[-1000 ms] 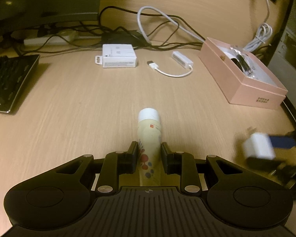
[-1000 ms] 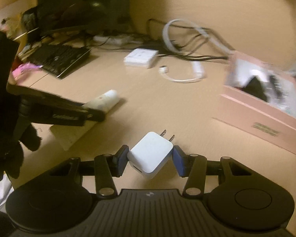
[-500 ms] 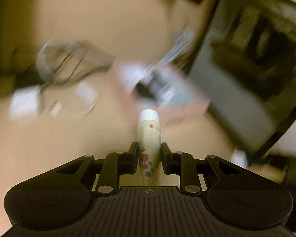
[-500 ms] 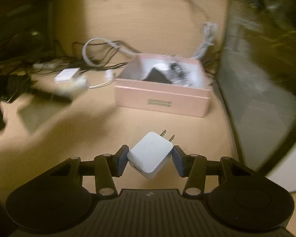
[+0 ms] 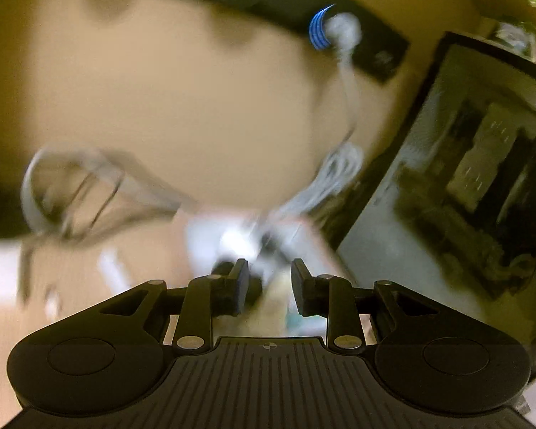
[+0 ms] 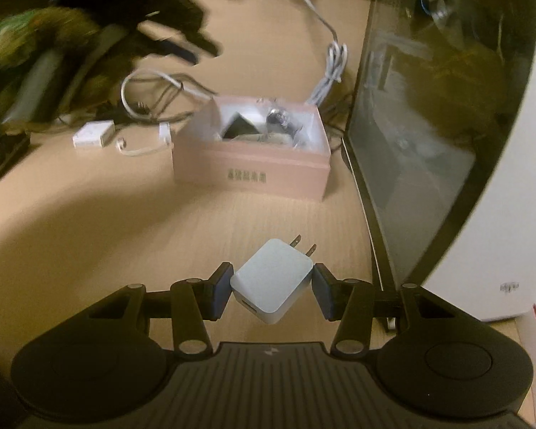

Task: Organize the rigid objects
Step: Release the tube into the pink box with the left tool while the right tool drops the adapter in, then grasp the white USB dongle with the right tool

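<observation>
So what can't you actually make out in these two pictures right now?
- Left wrist view: motion blur smears the cables and everything ahead.
- Left wrist view: the left tongs are opening; only a pale blur shows between them, so no held object can be confirmed.
- Right wrist view: the print on the pink box is too small to read, and its front wall hides part of the contents.
- Right wrist view: the dark shape at upper left is blurred.
</observation>
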Available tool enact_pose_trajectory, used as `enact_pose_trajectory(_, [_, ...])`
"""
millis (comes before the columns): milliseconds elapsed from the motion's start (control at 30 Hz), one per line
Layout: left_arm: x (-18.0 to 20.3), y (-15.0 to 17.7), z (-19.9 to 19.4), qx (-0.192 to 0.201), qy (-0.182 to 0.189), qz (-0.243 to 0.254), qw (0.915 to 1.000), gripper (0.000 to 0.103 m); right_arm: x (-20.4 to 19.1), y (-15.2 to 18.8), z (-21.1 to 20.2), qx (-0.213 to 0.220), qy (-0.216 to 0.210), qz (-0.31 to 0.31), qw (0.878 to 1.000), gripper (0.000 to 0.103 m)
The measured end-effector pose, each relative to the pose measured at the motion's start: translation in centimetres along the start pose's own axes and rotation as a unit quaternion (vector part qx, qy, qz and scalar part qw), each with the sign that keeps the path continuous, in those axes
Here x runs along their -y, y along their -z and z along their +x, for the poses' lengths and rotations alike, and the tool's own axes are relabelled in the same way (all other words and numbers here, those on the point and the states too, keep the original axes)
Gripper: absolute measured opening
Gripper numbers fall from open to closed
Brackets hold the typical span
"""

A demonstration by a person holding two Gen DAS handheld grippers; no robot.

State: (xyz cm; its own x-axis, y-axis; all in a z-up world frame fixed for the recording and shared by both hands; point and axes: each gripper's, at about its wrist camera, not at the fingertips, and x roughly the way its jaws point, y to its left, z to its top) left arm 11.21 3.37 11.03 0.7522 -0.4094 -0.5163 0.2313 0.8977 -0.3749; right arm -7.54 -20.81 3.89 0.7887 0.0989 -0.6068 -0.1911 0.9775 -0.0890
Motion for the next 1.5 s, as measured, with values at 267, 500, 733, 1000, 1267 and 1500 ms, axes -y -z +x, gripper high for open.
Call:
enact_pose_trajectory(267, [-5.3,8.2,-3.3,-0.092,-0.048,-0.036,0.9939,0.029,0.4,-2.5,1.5,0.002,-0.016,-0.016,1.000,0.048])
enact_pose_trajectory(500, [-6.7,9.9,-4.3,-0.131,-0.073,-0.013,0.9886,0.029,-0.3,-14.1,4.0,0.114,-0.004,-0.070,0.991,0.048])
enact_pose_trajectory(733, [-10.5,6.2,-4.6,-0.091,-0.099,-0.054,0.9895,0.029,-0.2,-17.1,9.0,0.063,-0.033,-0.037,0.997,0.060])
enact_pose_trajectory(1000, [-17.4,-0.7,-1.8,-0.007,-0.211,-0.012,0.9774,0.029,-3.7,-11.2,10.6,0.000,-0.087,-0.053,0.995,0.060])
enact_pose_trajectory(1267, [-21.8,-2.6,2.4,-0.010,-0.261,-0.015,0.9653,0.029,-6.8,-10.2,10.9,-0.020,-0.097,-0.088,0.991,0.060])
enact_pose_trajectory(1500, [-23.0,-2.3,2.0,-0.017,-0.252,-0.023,0.9672,0.029,-7.9,-12.2,11.3,-0.013,-0.103,-0.116,0.988,0.060])
